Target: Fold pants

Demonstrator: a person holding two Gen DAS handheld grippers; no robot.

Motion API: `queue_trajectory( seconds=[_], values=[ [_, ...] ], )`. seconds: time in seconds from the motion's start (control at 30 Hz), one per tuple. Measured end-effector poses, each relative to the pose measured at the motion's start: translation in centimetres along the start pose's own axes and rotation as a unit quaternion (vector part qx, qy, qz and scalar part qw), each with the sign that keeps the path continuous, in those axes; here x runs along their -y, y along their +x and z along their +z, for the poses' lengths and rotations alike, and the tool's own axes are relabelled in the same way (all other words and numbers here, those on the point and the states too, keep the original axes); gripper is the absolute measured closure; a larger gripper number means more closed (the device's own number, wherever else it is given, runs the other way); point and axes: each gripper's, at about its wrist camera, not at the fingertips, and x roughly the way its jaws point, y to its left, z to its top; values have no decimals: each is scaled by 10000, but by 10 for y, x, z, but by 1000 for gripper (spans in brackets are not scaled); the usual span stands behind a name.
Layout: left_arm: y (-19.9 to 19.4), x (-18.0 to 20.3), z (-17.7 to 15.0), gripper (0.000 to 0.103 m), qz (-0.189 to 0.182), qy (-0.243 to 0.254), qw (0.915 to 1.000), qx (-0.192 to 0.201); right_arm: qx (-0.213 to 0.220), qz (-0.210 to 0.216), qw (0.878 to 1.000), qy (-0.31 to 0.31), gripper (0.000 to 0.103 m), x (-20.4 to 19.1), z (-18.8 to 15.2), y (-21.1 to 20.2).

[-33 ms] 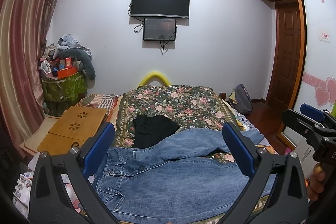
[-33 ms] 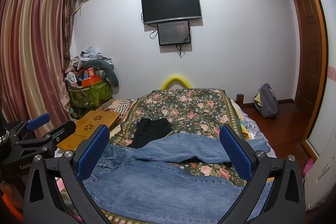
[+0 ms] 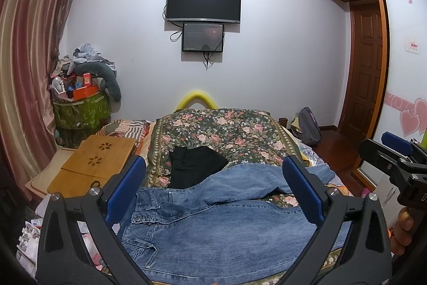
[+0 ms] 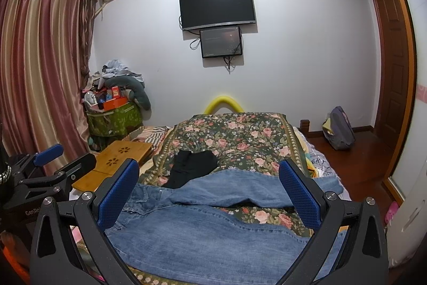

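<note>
Blue jeans [image 3: 226, 229] lie spread across the near end of a bed with a floral quilt [image 3: 226, 130], waistband to the left, legs running right. They also show in the right wrist view [image 4: 213, 234]. My left gripper [image 3: 213, 191] is open and empty, held above the jeans. My right gripper [image 4: 210, 194] is open and empty, also above them. The right gripper shows at the right edge of the left wrist view [image 3: 397, 151]; the left gripper shows at the left edge of the right wrist view [image 4: 53, 159].
A black garment [image 3: 194, 167] lies on the quilt just beyond the jeans. A bamboo lap table [image 3: 93, 162] sits left of the bed. A cluttered green bin [image 3: 80, 108] stands by the curtain. A backpack [image 3: 309, 127] and wardrobe door [image 3: 405, 87] are on the right.
</note>
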Motion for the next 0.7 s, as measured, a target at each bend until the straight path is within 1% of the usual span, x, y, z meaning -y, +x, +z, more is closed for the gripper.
queue_trajectory(
  seconds=[0.47, 0.6, 0.7],
  values=[
    [1, 0, -1, 0, 7, -6, 10000, -6, -33, -33, 10000, 44, 0, 3, 0, 2],
    [9, -5, -1, 0, 2, -68, 10000, -53, -93, -37, 9999, 8, 0, 4, -1, 10],
    [24, -15, 0, 0, 44, -175, 9998, -129, -175, -109, 9997, -114, 0, 6, 0, 25]
  ],
)
